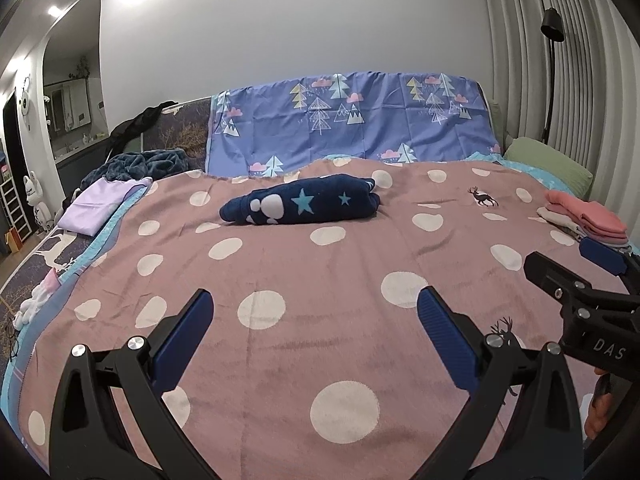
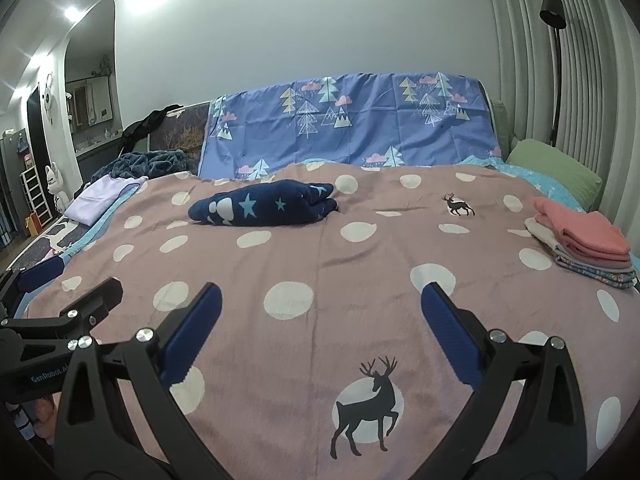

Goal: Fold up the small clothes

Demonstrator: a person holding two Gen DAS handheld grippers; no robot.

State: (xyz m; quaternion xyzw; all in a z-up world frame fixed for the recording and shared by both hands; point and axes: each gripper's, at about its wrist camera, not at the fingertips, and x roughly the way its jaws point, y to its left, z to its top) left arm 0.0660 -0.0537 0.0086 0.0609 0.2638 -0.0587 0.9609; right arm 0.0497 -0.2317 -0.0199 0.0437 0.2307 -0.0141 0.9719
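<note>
Mostly a bed fills both views, covered by a dusty-pink blanket with white dots and dark deer prints. At its far end a purple sheet printed with trees and clouds hangs over what may be a headboard or sofa back; what lies beneath is hidden. Behind it stands a plain white wall, with pleated curtains and a black floor lamp to the right, and an arched opening into a dim room at left, its contents too small to read.

A green pillow sits at the far right corner. A dark rumpled throw and a lilac cloth lie at the far left edge.

On the blanket's far middle rests a navy garment with stars and white blobs, bunched into a roll; its exact shape cannot be told. Well apart, near the right edge, sits a stack of folded clothes, pink on top.

Nearest the cameras, the left gripper hovers with jaws spread wide and empty over the blanket. The right gripper is likewise wide apart, holding nothing. Each shows partly at the other view's edge, cut off by the frame.
</note>
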